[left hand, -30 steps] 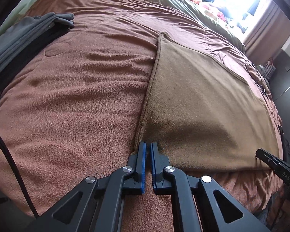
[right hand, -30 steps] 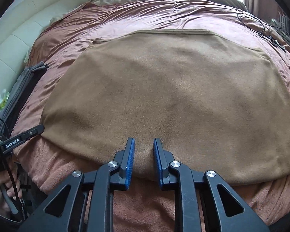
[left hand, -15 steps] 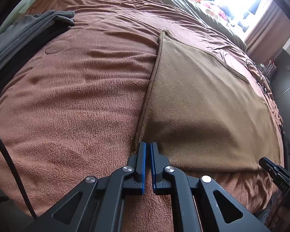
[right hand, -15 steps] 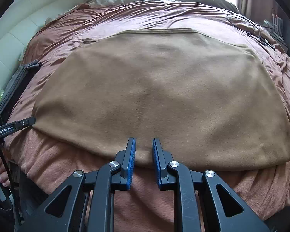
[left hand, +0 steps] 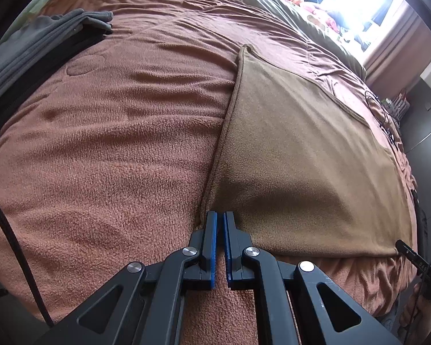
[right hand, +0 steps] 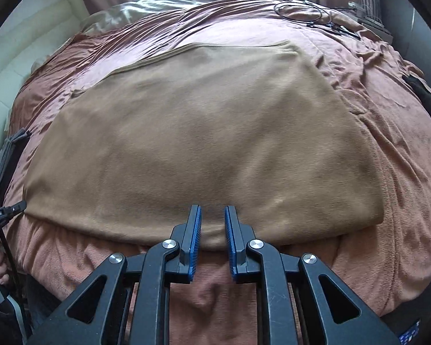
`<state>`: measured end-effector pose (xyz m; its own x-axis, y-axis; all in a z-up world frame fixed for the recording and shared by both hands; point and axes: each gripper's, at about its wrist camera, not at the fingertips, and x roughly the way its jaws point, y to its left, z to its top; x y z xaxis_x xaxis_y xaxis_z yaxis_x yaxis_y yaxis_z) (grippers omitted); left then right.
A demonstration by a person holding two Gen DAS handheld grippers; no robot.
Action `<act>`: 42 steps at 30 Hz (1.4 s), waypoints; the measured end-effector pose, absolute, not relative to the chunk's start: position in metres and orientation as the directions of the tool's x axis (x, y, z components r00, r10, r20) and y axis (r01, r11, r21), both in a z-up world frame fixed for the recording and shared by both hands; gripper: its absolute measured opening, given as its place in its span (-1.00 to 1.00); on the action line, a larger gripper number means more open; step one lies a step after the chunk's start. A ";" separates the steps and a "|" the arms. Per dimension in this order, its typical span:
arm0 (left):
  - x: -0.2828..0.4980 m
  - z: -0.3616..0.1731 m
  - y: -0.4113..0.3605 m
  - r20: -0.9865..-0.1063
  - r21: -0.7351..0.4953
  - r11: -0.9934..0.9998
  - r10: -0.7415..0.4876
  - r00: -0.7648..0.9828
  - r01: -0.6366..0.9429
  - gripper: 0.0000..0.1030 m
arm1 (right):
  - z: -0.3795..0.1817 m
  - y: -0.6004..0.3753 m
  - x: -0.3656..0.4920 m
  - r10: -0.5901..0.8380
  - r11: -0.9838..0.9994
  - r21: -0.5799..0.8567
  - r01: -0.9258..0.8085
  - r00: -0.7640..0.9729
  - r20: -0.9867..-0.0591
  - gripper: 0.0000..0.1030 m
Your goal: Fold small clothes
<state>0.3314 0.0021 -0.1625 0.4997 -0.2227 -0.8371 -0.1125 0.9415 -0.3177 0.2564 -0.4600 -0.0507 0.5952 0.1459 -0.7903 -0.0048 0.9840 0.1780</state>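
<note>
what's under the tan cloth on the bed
The tan cloth lies flat on the brown fleece blanket, which shows all around its edges. Anything else beneath it is covered.

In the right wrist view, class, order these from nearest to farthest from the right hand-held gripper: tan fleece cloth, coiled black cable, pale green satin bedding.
1. Tan fleece cloth, directly ahead of the right hand-held gripper.
2. Coiled black cable, far right.
3. Pale green satin bedding, at the far end.
</note>
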 end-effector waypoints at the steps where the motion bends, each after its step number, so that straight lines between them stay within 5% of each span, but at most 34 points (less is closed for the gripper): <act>1: 0.332 -0.162 0.002 -0.839 -0.316 0.942 -0.222 0.497 -0.112 -0.87 | -0.050 -0.468 0.254 0.143 0.983 0.186 0.009 0.599 -0.788 -0.76; 19: 0.328 -0.156 0.010 -0.834 -0.380 0.914 -0.271 0.481 -0.144 -0.85 | -0.053 -0.571 0.213 0.134 0.920 0.335 0.203 0.640 -0.756 -0.73; 22: 0.322 -0.151 0.014 -0.818 -0.416 0.898 -0.299 0.491 -0.146 -0.64 | -0.056 -0.582 0.201 0.218 0.871 0.446 0.205 0.651 -0.727 -0.70; 26: 0.315 -0.147 0.019 -0.804 -0.440 0.882 -0.302 0.513 -0.171 0.10 | -0.069 -0.595 0.190 0.332 0.792 0.576 0.202 0.650 -0.684 -0.53; 29: 0.313 -0.149 0.026 -0.785 -0.490 0.850 -0.334 0.522 -0.193 0.10 | -0.076 -0.600 0.183 0.383 0.744 0.639 0.195 0.660 -0.647 -0.09; 42: 0.315 -0.166 0.028 -0.717 -0.635 0.736 -0.450 0.532 -0.235 0.09 | -0.114 -0.628 0.187 0.457 0.600 0.774 0.201 0.708 -0.538 -0.10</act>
